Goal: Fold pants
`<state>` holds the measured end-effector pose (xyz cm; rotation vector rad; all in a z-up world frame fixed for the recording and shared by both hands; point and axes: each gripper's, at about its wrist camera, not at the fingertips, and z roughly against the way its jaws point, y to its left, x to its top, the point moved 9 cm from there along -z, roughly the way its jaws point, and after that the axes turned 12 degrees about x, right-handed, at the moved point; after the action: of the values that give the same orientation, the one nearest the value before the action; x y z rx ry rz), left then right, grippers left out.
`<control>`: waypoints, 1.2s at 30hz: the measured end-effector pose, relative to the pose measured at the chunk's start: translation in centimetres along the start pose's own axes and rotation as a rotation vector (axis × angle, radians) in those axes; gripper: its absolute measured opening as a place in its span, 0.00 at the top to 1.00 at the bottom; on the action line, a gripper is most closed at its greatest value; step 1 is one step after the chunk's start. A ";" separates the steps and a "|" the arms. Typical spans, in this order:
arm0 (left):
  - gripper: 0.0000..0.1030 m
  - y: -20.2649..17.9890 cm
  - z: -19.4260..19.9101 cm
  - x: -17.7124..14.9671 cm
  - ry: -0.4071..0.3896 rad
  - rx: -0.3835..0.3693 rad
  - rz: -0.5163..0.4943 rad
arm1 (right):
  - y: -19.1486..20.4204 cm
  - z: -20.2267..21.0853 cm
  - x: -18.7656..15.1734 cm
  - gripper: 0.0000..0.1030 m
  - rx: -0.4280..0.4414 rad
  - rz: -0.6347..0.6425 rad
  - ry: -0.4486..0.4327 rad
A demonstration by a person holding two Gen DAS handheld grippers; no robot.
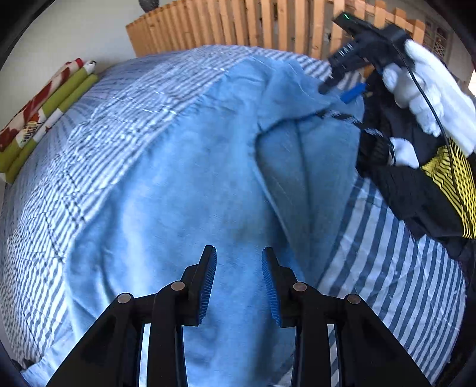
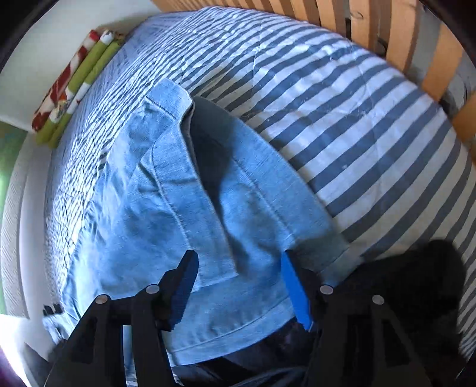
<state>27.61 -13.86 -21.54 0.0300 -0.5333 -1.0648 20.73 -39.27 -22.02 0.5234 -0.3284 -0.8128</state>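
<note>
Two grippers hang over a pair of light blue pants (image 1: 184,184) spread on a bed with a blue-and-white striped sheet (image 1: 383,256). In the left wrist view, the left gripper (image 1: 239,285) points steeply down at the cloth; its jaws stand partly apart, with a clear gap between the ribbed blue pads (image 1: 208,285), and nothing is clamped between them. Only bare denim shows through the gap, and whether the fingertips touch it cannot be told. In the right wrist view, the right gripper (image 2: 242,288) also points down at the pants (image 2: 166,214); its jaws stand wider than the left pair, and the fabric passes beneath the gap without being pinched. The blue pad of its right-hand finger (image 2: 296,293) lies close by the hem at the cloth's near corner; contact there cannot be settled. The same gripper appears, blurred, at the upper right of the left wrist view (image 1: 342,89), held by a hand in a white glove (image 1: 428,89) above a dark sleeve with yellow stripes (image 1: 452,190). The pants lie with one layer folded over another, a seamed edge running down the middle and a shaded pocket of cloth beside it. Wooden slats (image 1: 267,26) stand behind the bed. A stack of folded red, white and green cloth (image 1: 44,113) lies at the far left edge of the sheet, well apart from the pants.
</note>
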 end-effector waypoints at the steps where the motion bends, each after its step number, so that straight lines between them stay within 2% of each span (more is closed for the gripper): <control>1: 0.67 -0.7 -0.2 -0.1 0.003 -0.001 -0.008 | 0.5 -0.2 -0.1 0.48 -0.012 0.014 0.000; 2: 0.67 -1.1 -0.4 -0.2 0.003 -0.002 -0.014 | 0.8 -0.4 -0.2 0.50 -0.026 0.025 0.005; 4: 0.67 -1.9 -0.5 -0.4 0.006 -0.005 -0.024 | 1.0 -0.5 -0.2 0.79 -0.056 0.021 0.005; 7: 0.67 -2.6 -1.1 -0.6 0.016 -0.010 -0.035 | 1.2 -0.1 -0.1 0.97 -0.088 0.021 -0.025; 13: 0.67 -3.0 -1.1 -1.0 0.020 -0.036 -0.026 | 2.2 4.5 1.0 0.98 -0.128 0.086 -0.152; 18: 0.67 -3.7 -0.9 -1.1 0.014 -0.075 -0.038 | -0.2 8.8 2.9 0.98 -0.224 0.077 -0.245; 21: 0.67 -4.0 -1.1 -1.1 0.023 -0.077 -0.039 | -2.4 7.6 2.7 0.98 -0.244 0.054 -0.207; 24: 0.67 -2.9 0.0 -1.0 0.023 -0.087 0.002 | -4.3 5.1 2.3 0.97 -0.333 0.081 -0.104; 26: 0.67 -1.0 1.8 -1.4 -0.001 -0.061 0.029 | -4.5 5.5 2.1 0.96 -0.287 0.033 -0.124; 30: 0.67 5.5 6.8 -4.0 -0.036 0.025 0.156 | -0.7 7.4 0.6 0.92 -0.212 0.142 -0.162; 32: 0.67 9.3 9.2 -6.5 -0.039 0.084 0.238 | 2.7 7.6 -1.5 0.91 -0.127 0.220 -0.137; 36: 0.67 15.3 12.9 -13.5 -0.007 0.170 0.402 | 9.9 6.3 -7.0 0.76 -0.011 0.373 -0.067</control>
<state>29.63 8.00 -11.52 0.0652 -0.6054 -0.6262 19.17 -30.28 -11.87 0.4087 -0.4669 -0.4706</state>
